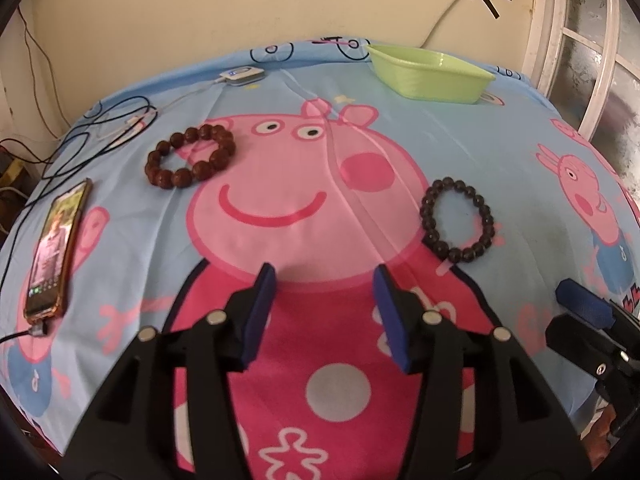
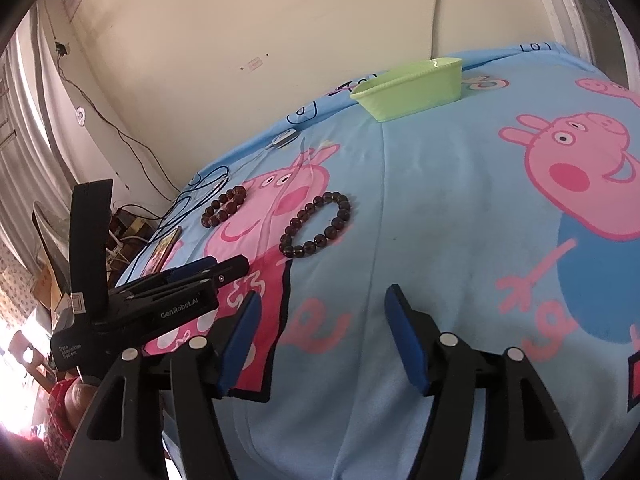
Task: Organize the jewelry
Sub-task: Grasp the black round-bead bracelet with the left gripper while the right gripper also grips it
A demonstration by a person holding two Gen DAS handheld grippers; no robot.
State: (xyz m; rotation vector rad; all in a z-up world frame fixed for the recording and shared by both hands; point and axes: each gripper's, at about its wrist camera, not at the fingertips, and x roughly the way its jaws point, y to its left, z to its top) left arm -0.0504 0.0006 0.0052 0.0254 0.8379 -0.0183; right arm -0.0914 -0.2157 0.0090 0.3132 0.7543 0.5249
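Observation:
A reddish-brown bead bracelet (image 1: 191, 155) lies on the cartoon-print cloth at the left; it also shows in the right wrist view (image 2: 223, 205). A dark bead bracelet (image 1: 457, 220) lies to the right of it, and shows in the right wrist view (image 2: 317, 225). A light green tray (image 1: 430, 71) stands at the far edge, also in the right wrist view (image 2: 410, 89). My left gripper (image 1: 324, 280) is open and empty above the cloth, short of both bracelets. My right gripper (image 2: 320, 300) is open and empty, short of the dark bracelet. The right gripper's fingertip (image 1: 582, 304) shows at the left view's right edge.
A phone (image 1: 56, 248) with a lit screen lies at the left edge, plugged into a cable. Black and white cables (image 1: 100, 128) and a small white device (image 1: 242, 75) lie at the far left. A wall stands behind the table, a white window frame (image 1: 576, 48) at the right.

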